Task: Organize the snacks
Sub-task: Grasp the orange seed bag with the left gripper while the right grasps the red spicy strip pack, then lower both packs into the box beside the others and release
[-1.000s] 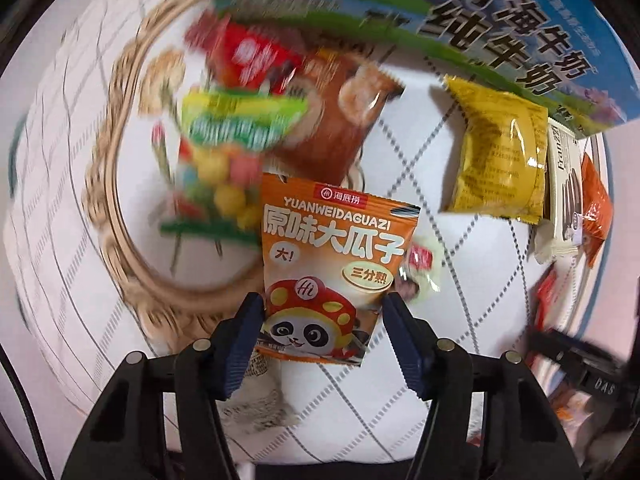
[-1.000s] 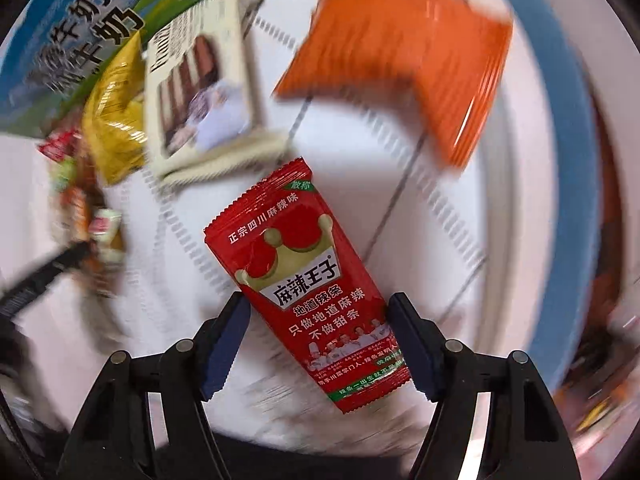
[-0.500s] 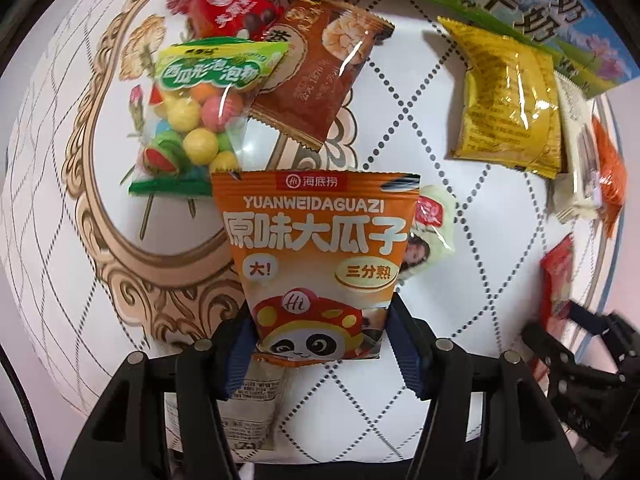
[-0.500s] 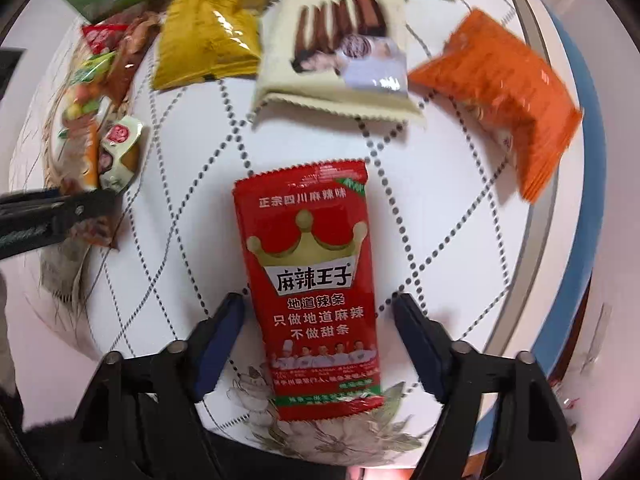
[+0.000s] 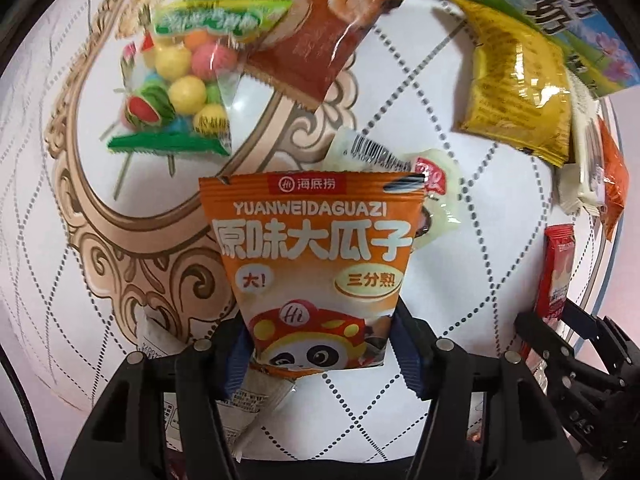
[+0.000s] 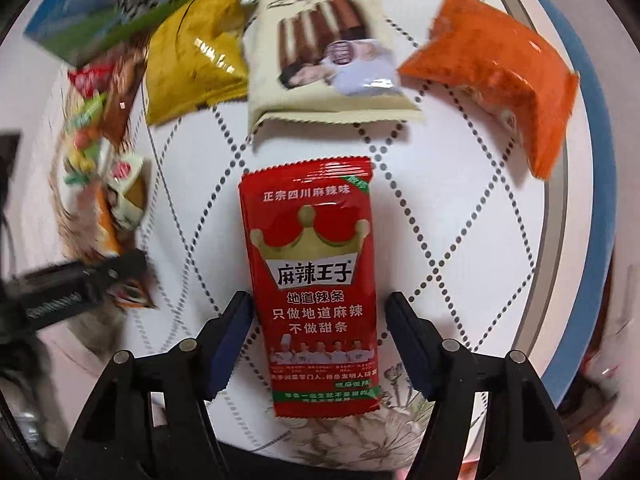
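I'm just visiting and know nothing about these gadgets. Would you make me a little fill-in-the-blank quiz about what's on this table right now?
1. The left gripper has its pads closed on an orange packet that shows a cartoon ____.
2. Between the fingers of the right gripper lies a ____ packet printed with a golden crown.
3. The clear bag with green edges holds round, colourful ____.
4. The yellow packet lies beside a cream packet that pictures ____ wafer sticks.

Missing words: panda; red; candies; chocolate
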The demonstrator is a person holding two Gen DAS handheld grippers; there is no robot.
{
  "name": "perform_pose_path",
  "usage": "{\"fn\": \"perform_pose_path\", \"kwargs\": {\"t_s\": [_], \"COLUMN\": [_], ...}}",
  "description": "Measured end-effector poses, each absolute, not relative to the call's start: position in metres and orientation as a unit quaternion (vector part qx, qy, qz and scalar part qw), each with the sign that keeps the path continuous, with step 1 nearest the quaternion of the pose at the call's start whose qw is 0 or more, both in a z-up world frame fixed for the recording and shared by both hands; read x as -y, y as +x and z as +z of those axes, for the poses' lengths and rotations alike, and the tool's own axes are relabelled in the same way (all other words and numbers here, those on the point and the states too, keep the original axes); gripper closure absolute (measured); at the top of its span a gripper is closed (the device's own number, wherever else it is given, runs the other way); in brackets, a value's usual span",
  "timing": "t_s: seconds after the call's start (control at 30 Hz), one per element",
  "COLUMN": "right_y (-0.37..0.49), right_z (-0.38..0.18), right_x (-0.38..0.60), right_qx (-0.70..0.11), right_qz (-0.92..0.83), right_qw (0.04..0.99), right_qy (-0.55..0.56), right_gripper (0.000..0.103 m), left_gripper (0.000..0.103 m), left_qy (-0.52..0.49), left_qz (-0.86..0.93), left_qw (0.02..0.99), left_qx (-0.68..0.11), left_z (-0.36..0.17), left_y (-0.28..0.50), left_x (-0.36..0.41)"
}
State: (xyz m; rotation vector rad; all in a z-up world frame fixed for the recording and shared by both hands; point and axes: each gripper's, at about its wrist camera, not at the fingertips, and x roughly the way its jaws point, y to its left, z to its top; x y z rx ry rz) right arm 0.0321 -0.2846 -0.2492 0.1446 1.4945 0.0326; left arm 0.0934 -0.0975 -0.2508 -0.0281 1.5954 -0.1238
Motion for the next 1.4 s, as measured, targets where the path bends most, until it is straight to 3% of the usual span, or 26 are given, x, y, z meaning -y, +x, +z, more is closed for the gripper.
{"fn": "perform_pose_path", "kwargs": {"t_s": [0.03, 0.17, 0.47, 0.7, 1.0, 1.2, 1.4], "right_y": [0.029, 0.021, 0.033, 0.047, 0.138, 0.231, 0.318], "right_z": [-0.247, -0.232, -0.188, -0.114, -0.039, -0.024, -0.052], "right_x": [0.283, 0.285, 0.293, 0.312, 0.325, 0.340, 0.347], "right_qx": [-0.675, -0.664, -0.654, -0.613, -0.536, -0.521, -0.556], "right_qz": [0.015, 0.013, 0.038, 0.073, 0.080, 0.052, 0.020], "right_qw": [0.735, 0.743, 0.745, 0.768, 0.821, 0.837, 0.821], "right_qy": [0.062, 0.074, 0.122, 0.168, 0.180, 0.159, 0.126], "right_gripper": [0.046, 0.052, 0.053, 0.053, 0.053, 0.053, 0.053], "left_gripper": [0.046, 0.047, 0.048, 0.048, 0.048, 0.048, 0.048], "left_qy": [-0.010, -0.016, -0.037, -0.069, -0.045, -0.017, 0.013], "left_qz": [-0.056, -0.063, -0.094, -0.134, -0.145, -0.124, -0.085], "left_qw": [0.699, 0.703, 0.712, 0.734, 0.790, 0.791, 0.767], "left_qx": [-0.713, -0.709, -0.695, -0.662, -0.594, -0.598, -0.636], "left_z": [-0.247, -0.228, -0.181, -0.114, -0.024, -0.019, -0.060], "left_y": [0.096, 0.078, 0.060, 0.073, 0.170, 0.261, 0.342], "left_x": [0.101, 0.109, 0.113, 0.127, 0.130, 0.130, 0.127]}}
